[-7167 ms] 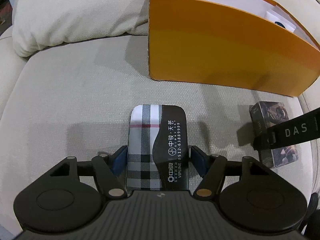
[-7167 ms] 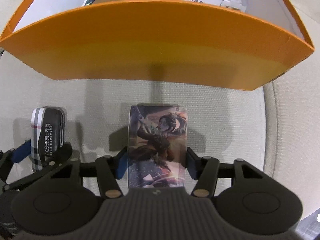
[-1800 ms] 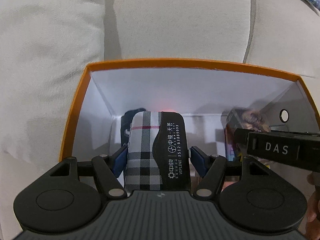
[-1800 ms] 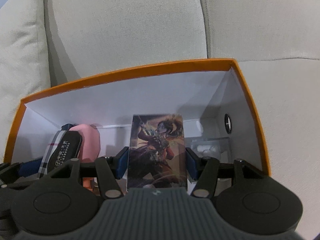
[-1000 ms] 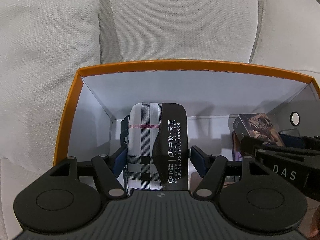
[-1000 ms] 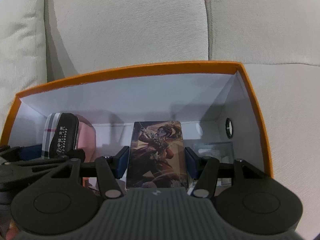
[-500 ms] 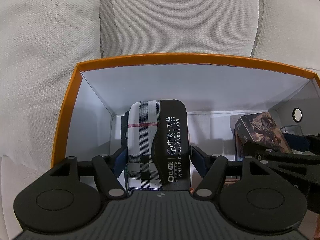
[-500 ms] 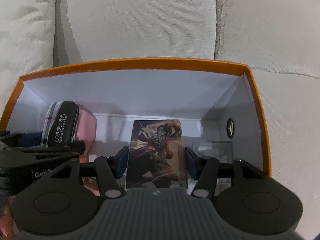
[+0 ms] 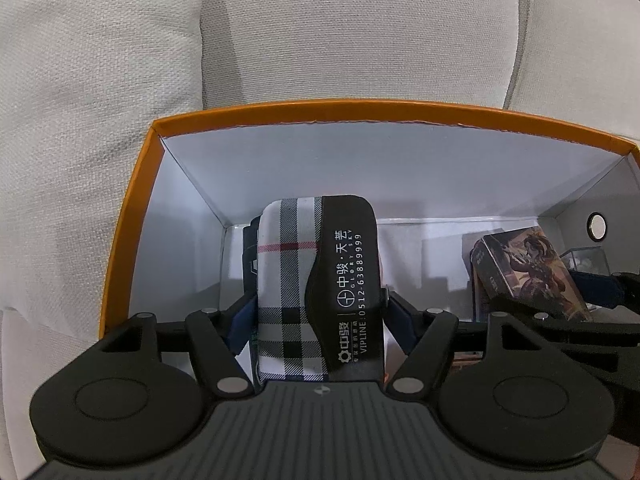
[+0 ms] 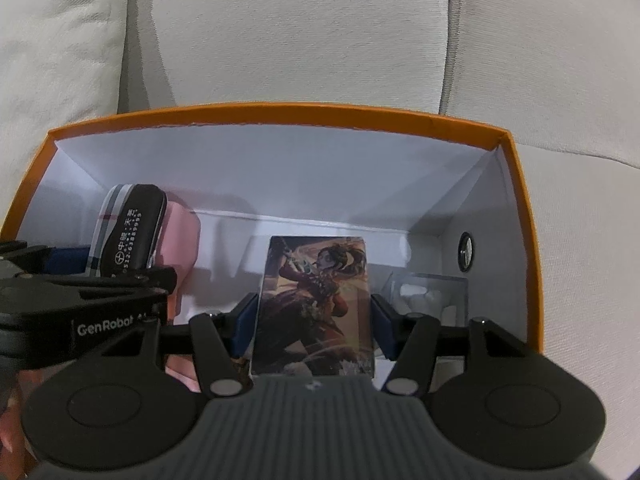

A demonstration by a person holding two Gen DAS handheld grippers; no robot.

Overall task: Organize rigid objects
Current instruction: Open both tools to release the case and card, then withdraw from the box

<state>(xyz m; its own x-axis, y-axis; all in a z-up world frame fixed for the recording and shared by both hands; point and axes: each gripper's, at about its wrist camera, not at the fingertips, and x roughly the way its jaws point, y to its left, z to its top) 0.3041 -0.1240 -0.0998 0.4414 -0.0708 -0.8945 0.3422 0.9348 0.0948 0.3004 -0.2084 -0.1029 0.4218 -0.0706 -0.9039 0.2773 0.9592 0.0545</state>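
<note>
Both grippers are down inside the orange box (image 9: pixel 128 216) on the beige sofa (image 9: pixel 320 32), each one still carrying its item, so this looks like the drop-off step to me.

The left gripper (image 9: pixel 318 316) has the plaid glasses case (image 9: pixel 316 288) standing on end between its blue pads (image 9: pixel 244 320). The jaws are opening right now, but the pads still look like they're touching the case's sides, so it hasn't been let go. Standing it on end probably makes sense because the box is deep and narrow. There's something dark just behind the case at about 10 o'clock; can't tell what.

The right gripper (image 10: pixel 314 316) has the illustrated card box (image 10: pixel 316 304) upright between its pads, also opening. Here I think there's a sliver of gap on both sides, so the grip seems to be off already.

In the right view, a pink object (image 10: pixel 182 240) sits at 9 o'clock from the card box, next to the glasses case, and a clear plastic case (image 10: pixel 428 292) sits at 3 o'clock. So the card box is going into the free slot between them, which seems like the whole point of the placement.
</note>
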